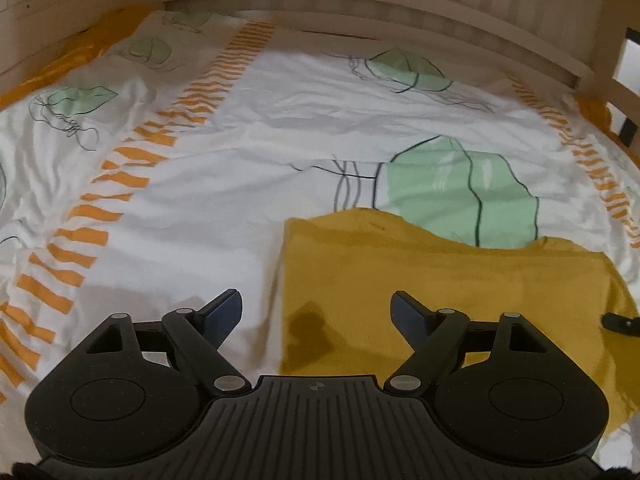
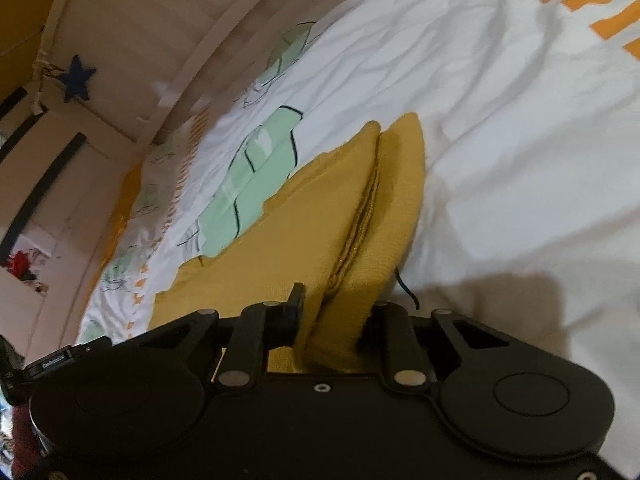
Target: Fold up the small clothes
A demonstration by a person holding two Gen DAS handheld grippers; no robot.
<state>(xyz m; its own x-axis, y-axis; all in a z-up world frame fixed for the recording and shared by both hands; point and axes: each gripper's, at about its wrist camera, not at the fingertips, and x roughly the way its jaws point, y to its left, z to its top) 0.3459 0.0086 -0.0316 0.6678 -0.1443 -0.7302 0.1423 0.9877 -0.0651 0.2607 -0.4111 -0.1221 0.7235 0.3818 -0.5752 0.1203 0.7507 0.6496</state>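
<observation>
A mustard-yellow knit garment [image 1: 440, 292] lies flat on the bed sheet, at the lower right of the left wrist view. My left gripper [image 1: 317, 314] hovers above the garment's left edge, open with nothing between its fingers. In the right wrist view a doubled-up edge of the garment [image 2: 280, 220] rises into my right gripper [image 2: 338, 308]. That gripper is shut on the bunched cloth. The left finger [image 2: 297, 300] shows beside the cloth, and the fabric hides the other. A thin dark thread [image 2: 406, 292] hangs from the cloth near the jaws.
The white bed sheet [image 1: 240, 200] has orange stripes and green leaf prints. It is wrinkled and spreads left and beyond the garment. A pale wooden bed rail [image 1: 360, 12] curves along the far side. A blue star [image 2: 78, 78] hangs on the rail.
</observation>
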